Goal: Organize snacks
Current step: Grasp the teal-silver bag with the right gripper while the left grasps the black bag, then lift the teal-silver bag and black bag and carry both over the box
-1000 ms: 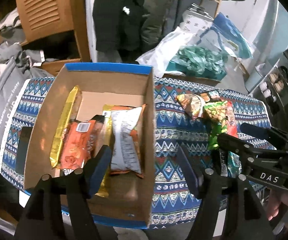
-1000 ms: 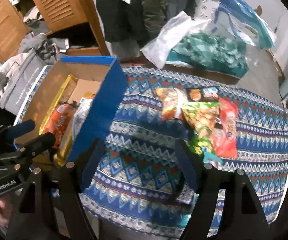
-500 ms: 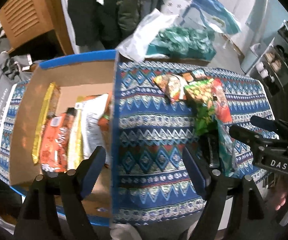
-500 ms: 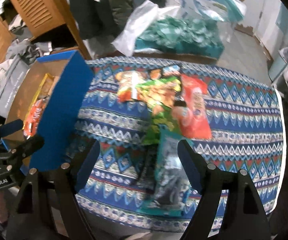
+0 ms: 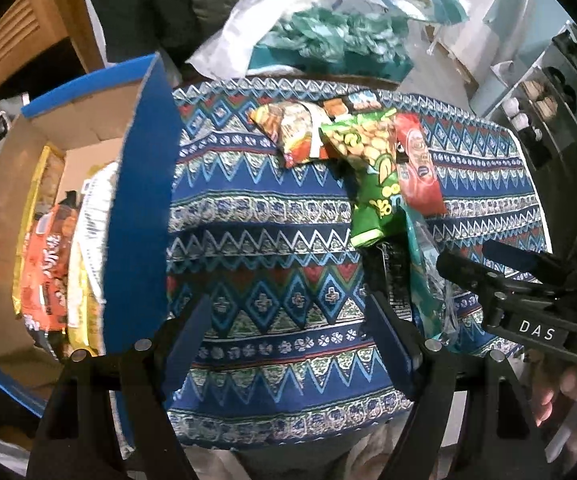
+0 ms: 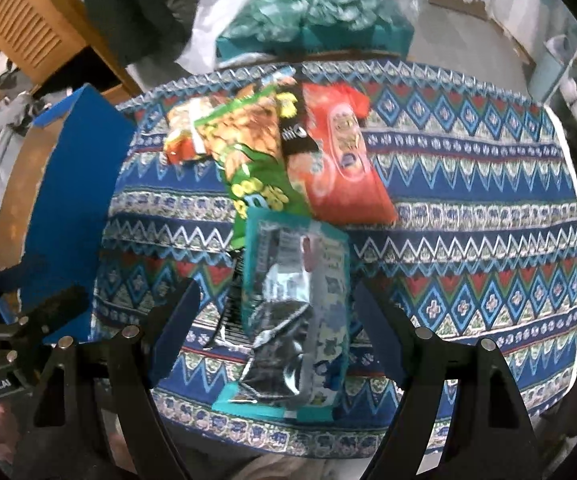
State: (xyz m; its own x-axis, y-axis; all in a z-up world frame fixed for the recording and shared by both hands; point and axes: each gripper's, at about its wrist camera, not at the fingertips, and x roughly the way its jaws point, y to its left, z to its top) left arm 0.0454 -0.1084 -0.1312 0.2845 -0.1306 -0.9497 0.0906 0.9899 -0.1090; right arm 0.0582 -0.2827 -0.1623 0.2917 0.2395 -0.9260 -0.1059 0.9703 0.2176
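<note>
A cardboard box (image 5: 140, 208) with blue outer walls stands at the left on the patterned cloth. It holds an orange pack (image 5: 46, 268), a white pack (image 5: 92, 216) and a gold pack. Right of it lies a pile: an orange-red pack (image 5: 288, 136), a green pack (image 5: 368, 168), a red pack (image 5: 420, 172) and a teal and silver pack (image 6: 296, 312). My left gripper (image 5: 290, 340) hangs open over bare cloth. My right gripper (image 6: 276, 332) is open above the teal pack, which shows between its fingers without being pressed.
The table (image 6: 488, 208) has a blue zigzag cloth and ends close in front. Behind it lie white and teal plastic bags (image 6: 312, 12), dark hanging clothes and a wooden cabinet (image 6: 20, 28). A shelf with small jars (image 5: 548, 92) stands at the right.
Both grippers have moved right and lower, away from the box toward the snack pile. The teal pack has come between the right fingers. Both jaws stand slightly wider.
</note>
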